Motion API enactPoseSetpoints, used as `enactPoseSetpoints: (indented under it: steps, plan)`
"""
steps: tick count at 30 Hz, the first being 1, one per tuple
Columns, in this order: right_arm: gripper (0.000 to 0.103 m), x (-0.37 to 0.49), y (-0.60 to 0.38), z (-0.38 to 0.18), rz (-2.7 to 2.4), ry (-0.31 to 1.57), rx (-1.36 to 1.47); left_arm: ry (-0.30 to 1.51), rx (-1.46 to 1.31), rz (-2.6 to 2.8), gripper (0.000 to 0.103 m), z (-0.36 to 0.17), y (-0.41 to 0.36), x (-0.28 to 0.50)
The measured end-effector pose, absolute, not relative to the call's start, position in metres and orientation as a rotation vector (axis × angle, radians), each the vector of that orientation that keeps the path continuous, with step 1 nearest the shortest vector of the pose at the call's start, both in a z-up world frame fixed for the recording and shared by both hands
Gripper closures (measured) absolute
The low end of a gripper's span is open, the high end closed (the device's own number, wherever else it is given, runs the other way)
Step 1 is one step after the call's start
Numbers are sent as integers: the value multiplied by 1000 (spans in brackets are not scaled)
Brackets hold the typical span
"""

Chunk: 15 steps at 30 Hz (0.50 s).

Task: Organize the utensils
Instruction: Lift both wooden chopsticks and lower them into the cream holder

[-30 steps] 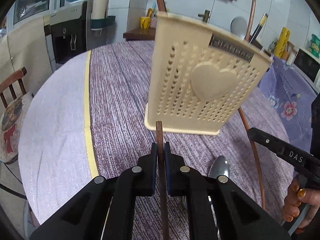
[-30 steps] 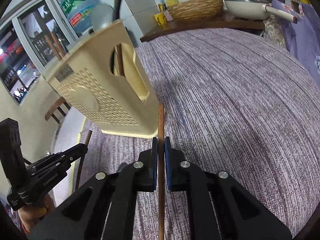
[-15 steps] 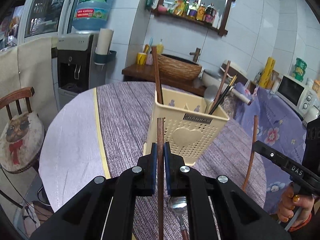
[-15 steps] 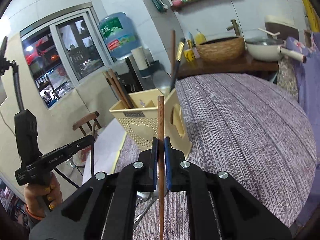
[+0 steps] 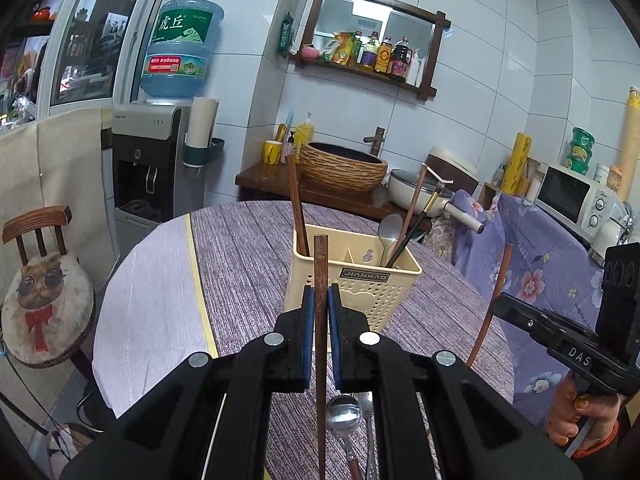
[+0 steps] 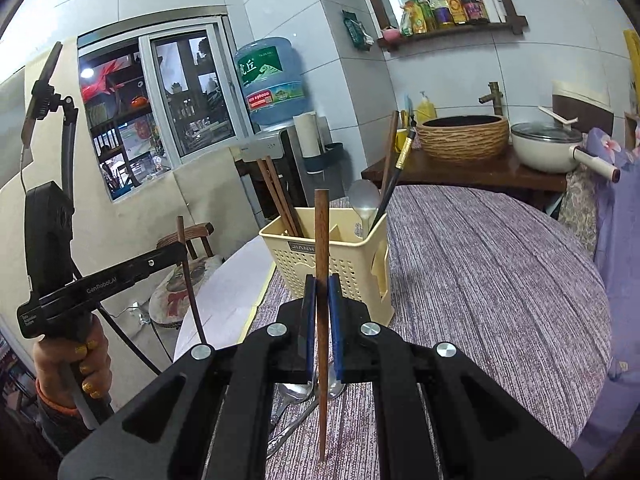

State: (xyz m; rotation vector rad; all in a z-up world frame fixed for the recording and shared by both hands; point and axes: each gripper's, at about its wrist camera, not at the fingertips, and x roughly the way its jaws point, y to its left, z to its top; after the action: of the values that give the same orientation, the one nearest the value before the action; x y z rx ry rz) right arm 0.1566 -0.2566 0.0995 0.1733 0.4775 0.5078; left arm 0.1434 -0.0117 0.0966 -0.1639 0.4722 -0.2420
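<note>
Wooden Chopsticks Clamped in Both Tongs, Held Short of the Caddy

Wood in each grip: left tongs (image 5: 318, 312) pressed together on a brown chopstick (image 5: 320, 268), stick upright between the blue pads (image 5: 307, 316), blunt end above the fingertips, thin end down past the camera. Same on the other side: right tongs (image 6: 319, 304) clamped on a second brown chopstick (image 6: 321, 240), also near vertical, tip hanging just above the surface (image 6: 500, 280).

Cream plastic caddy (image 5: 360, 280) standing upright near the middle of the round surface, perforated front, heart relief, small dark label, inner dividers forming compartments. Already inside: brown chopsticks (image 5: 298, 208) leaning in the left compartment; a spoon (image 5: 390, 232), bowl up, together with one brown and one black, gold-banded stick in the right compartment. Both held chopsticks on the near side of the caddy, apart from it, neither one inside.

Loose on the purple striped cloth, below and behind the tongs: metal spoons (image 5: 344, 412) lying flat.

Seen from the left wrist view, right tongs at the right edge, gripped by a hand (image 5: 576, 412) with yellow-painted nails. Seen from the right wrist view, left tongs at the left, held the same way by the other hand (image 6: 76, 364).

Behind the surface: water dispenser (image 5: 148, 168) with a blue bottle, woven basket (image 5: 344, 166), white pan, microwave (image 5: 576, 196), wall shelf of bottles. Wooden chair with a cat cushion (image 5: 44, 300) at the left.
</note>
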Motion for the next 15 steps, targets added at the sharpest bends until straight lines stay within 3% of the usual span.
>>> enactPoseSetpoints:
  steps: [15]
  plan:
    - [95, 166, -255, 135, 552, 406, 209, 395, -170, -277, 95, 128, -9, 144]
